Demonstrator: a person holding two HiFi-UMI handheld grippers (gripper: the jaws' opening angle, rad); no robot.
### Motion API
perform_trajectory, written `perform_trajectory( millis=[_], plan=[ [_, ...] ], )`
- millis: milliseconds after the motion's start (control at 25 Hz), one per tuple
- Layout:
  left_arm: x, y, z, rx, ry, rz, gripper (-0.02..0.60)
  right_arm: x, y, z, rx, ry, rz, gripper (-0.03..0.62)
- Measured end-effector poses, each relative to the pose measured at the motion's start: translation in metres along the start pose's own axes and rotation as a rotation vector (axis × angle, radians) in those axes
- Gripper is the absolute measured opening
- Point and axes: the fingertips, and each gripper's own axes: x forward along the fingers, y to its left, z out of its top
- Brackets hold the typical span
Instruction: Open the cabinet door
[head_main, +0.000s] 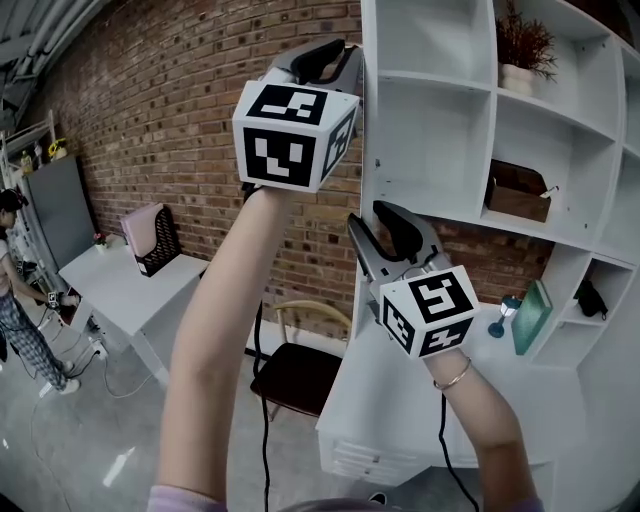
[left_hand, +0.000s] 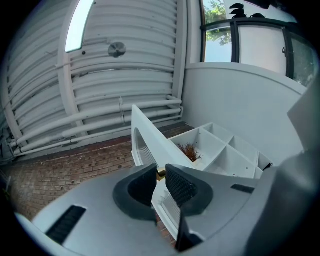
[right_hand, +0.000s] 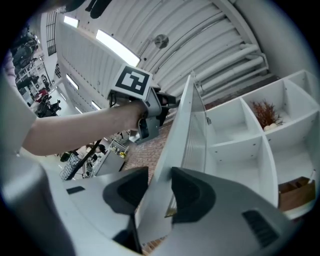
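Pinching cabinet door (left_hand: 152, 142), left gripper (left_hand: 160, 174)

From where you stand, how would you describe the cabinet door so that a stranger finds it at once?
Find the tall white shelf unit by the brick wall. At its left edge one narrow white door stands swung out, edge-on to the viewer. It alone has a ribbed panel; its neighbours are open compartments.

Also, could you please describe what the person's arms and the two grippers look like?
The left gripper and right gripper are grey with black fingers, each carrying a white cube of black square markers. Black cables trail below. Bare arms, lilac sleeves; a bracelet on the right wrist.
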Motion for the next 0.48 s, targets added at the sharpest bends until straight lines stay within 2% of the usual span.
perform_trajectory(
  millis=[480],
  plan=[
    [-0.017,0.044,-0.01,-0.051,0.025,0.065,0.02,0.029,0.033,0.001,-0.005,-0.004,0.064,0.145]
  ],
)
